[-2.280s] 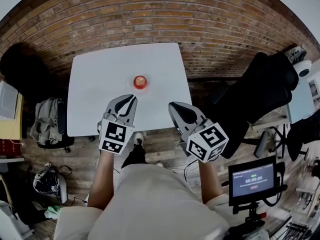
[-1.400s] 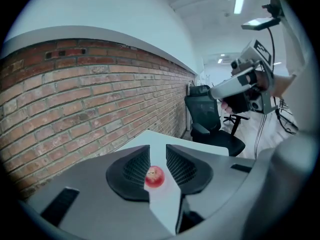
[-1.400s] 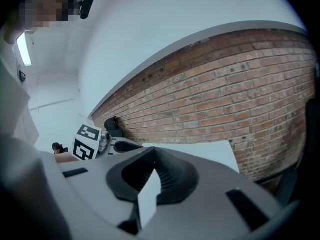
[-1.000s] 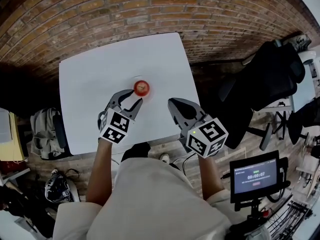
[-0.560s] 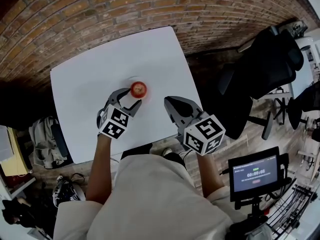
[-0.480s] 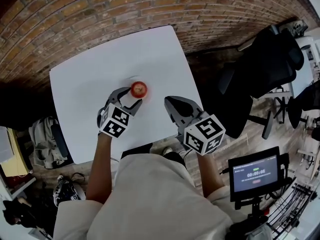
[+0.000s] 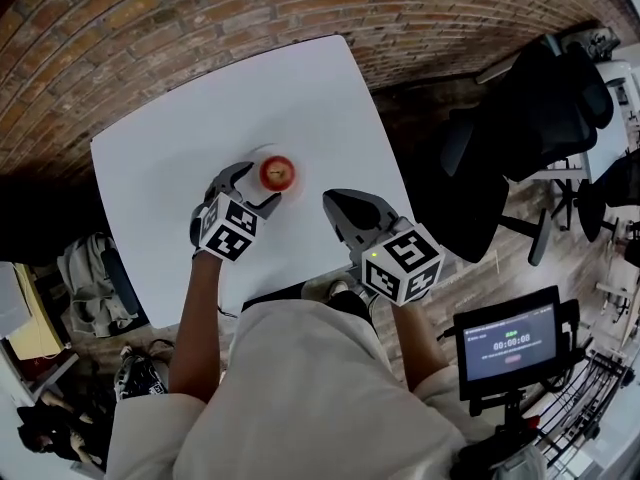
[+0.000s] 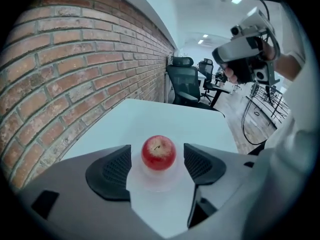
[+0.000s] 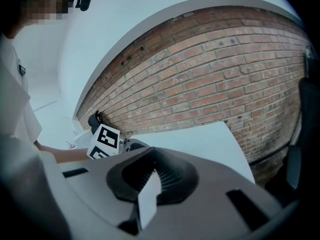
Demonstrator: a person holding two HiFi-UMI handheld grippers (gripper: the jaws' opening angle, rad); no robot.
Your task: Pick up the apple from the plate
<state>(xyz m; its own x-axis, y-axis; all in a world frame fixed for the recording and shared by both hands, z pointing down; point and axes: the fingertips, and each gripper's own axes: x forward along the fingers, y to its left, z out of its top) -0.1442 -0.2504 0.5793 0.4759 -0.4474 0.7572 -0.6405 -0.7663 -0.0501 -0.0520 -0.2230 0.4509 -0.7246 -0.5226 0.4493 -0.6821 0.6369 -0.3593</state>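
1. Between the jaws of the left gripper (image 7: 255,190), which have just been spreading wider: apple (image 8: 158,153), clear of both pads.
2. Under the apple: plate (image 8: 150,184), on the table (image 7: 170,138), reaching in between the same jaws.
3. To the right of the left gripper, apart from it and from the plate: right gripper (image 7: 336,202), over the table's near edge, jaws together.
4. Beyond the table, ahead of both grippers: brick wall (image 7: 200,8).
5. Right of the right gripper, off the table: office chair (image 7: 520,128); behind that gripper, nearer the person, a screen (image 7: 505,343).
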